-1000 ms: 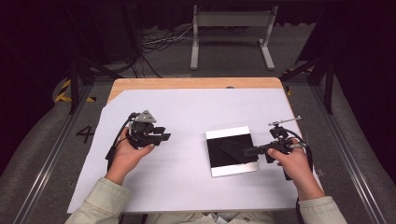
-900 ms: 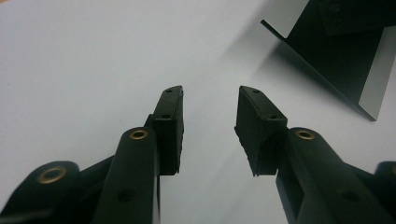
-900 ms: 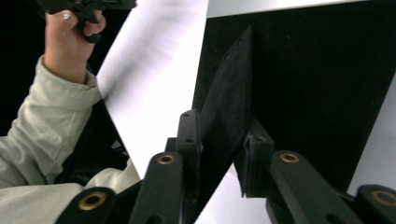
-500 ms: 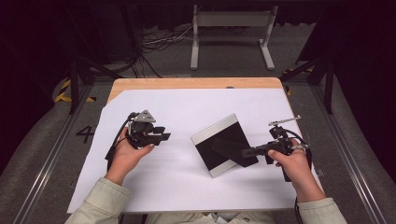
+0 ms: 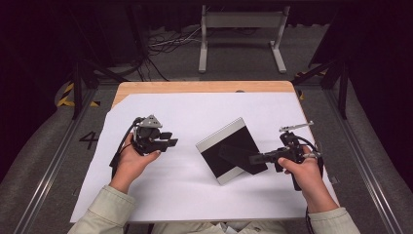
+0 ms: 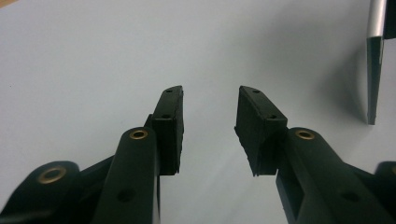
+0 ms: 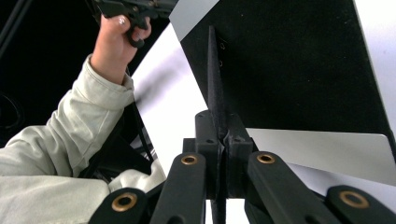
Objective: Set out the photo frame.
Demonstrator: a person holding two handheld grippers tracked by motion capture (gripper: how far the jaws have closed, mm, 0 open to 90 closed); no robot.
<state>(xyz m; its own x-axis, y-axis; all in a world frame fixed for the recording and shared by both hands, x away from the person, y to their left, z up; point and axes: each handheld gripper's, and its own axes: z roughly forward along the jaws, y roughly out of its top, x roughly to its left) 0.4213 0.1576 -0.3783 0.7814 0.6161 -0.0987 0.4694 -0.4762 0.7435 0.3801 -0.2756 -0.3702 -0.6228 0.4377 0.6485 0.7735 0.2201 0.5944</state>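
The right gripper [image 5: 255, 158] is clamped on the black stand flap behind the picture frame [image 5: 229, 146], which is tilted up just ahead of its jaws. Grasp and lift are done; placement remains. The left gripper [image 5: 168, 140] idles unclenched, well apart. White sheet [image 5: 195, 112] covers a wooden table [image 5: 195, 87]; dark room.

A lab: paper-covered table [image 5: 160, 105], floor rails [image 5: 46, 170], loose cables [image 5: 168, 44].
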